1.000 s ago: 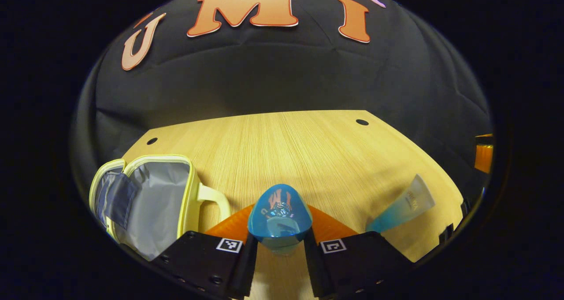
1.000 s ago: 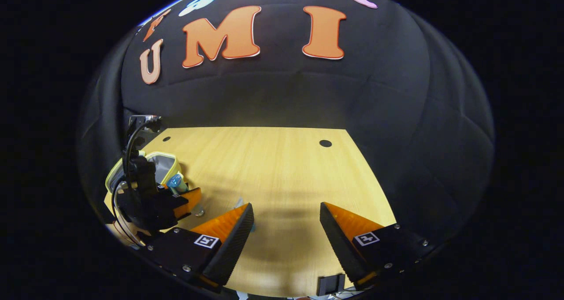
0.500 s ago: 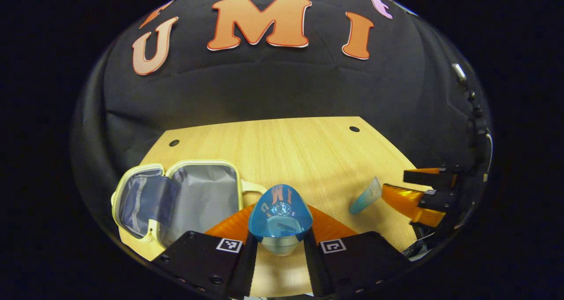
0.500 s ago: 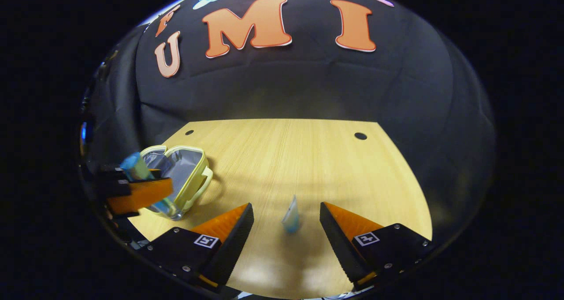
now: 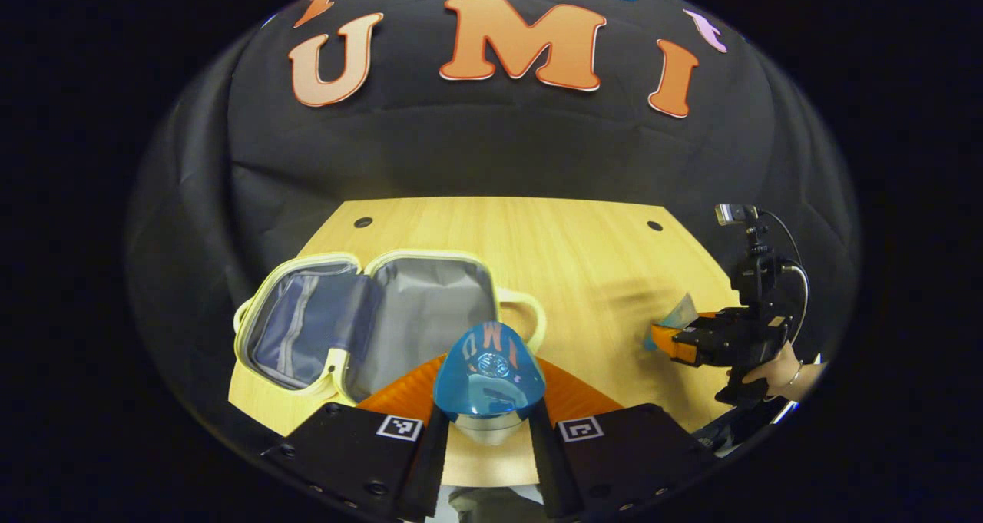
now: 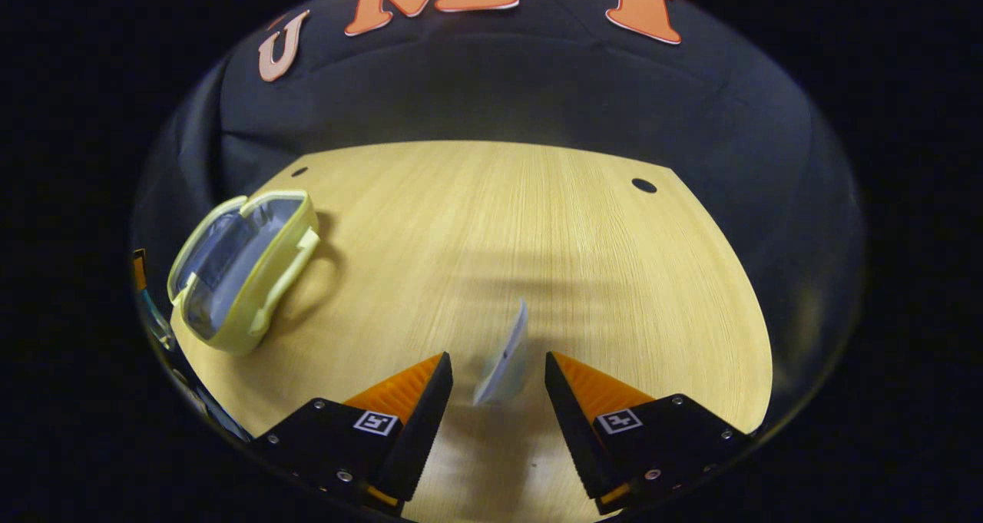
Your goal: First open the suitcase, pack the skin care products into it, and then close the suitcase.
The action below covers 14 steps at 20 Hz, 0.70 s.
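A: Suitcase [image 5: 384,316] status? Logging from the left gripper view.

B: Pale-yellow shell, lying unzipped and spread flat on the wooden worktop [image 5: 537,239], both grey-lined halves facing up. Its handle points toward the middle of the worktop. In the right gripper view the suitcase [image 6: 238,269] sits at the far left, well apart from that gripper.

A: Left gripper [image 5: 488,423]?

B: Jaws clenched on a blue bottle [image 5: 489,373]. The bottle stands between the two fingers, both pressing its sides, its rounded blue end facing the camera. It is held just beside the near edge of the suitcase's right half, close to the handle, above the worktop rather than inside the case.

A: Right gripper [image 6: 498,400]?

B: Jaws released, fingers set wide. A tube [image 6: 505,354], pale with a bluish tint, lies on the worktop in the gap between them, running lengthwise along the fingers, slightly tilted. Its near end falls between the fingertips; a gap shows on each side, so neither finger presses on it. Blur there makes the exact clearance hard to judge.

A: Cross-check from the left gripper view?

B: Right gripper [image 5: 680,342] sits at the right edge with a hand [image 5: 783,369] behind it. The tube [image 5: 680,312] peeks out at its fingertips; contact cannot be told from this angle.
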{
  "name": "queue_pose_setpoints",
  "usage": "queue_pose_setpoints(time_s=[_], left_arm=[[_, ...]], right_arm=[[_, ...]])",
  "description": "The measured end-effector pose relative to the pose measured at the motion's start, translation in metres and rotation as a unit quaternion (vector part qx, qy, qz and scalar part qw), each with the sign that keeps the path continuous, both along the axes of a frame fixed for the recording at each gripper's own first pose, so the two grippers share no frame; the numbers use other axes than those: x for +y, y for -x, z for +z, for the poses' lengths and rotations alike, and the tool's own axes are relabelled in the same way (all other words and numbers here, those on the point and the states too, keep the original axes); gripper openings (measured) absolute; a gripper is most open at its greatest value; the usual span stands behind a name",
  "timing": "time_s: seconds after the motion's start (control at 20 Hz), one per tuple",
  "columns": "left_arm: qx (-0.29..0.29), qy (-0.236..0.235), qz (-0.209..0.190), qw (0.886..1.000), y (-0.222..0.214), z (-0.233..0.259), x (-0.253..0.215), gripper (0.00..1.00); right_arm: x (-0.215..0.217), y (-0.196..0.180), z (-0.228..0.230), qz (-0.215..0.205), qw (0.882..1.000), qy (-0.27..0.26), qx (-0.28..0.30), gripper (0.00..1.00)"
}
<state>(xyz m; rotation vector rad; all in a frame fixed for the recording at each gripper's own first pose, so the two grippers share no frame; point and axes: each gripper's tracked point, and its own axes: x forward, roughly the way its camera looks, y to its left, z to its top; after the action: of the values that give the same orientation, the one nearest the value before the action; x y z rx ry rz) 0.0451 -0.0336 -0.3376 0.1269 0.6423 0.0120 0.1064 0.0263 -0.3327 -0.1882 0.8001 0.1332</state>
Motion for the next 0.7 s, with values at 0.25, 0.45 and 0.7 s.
queue_pose_setpoints(time_s=[0.25,0.45,0.7], left_arm=[[0.018,0.0,0.025,1.0,0.008,-0.011,0.026,0.49],[0.026,0.007,0.02,0.999,0.008,-0.012,0.025,0.49],[0.047,-0.017,-0.009,0.999,0.003,0.003,0.038,0.48]], right_arm=[[0.004,0.0,-0.034,-0.003,0.999,0.024,0.04,0.64],[0.001,-0.002,-0.029,-0.004,0.999,0.019,0.045,0.43],[0.022,0.02,0.004,-0.001,0.997,-0.048,0.065,0.42]])
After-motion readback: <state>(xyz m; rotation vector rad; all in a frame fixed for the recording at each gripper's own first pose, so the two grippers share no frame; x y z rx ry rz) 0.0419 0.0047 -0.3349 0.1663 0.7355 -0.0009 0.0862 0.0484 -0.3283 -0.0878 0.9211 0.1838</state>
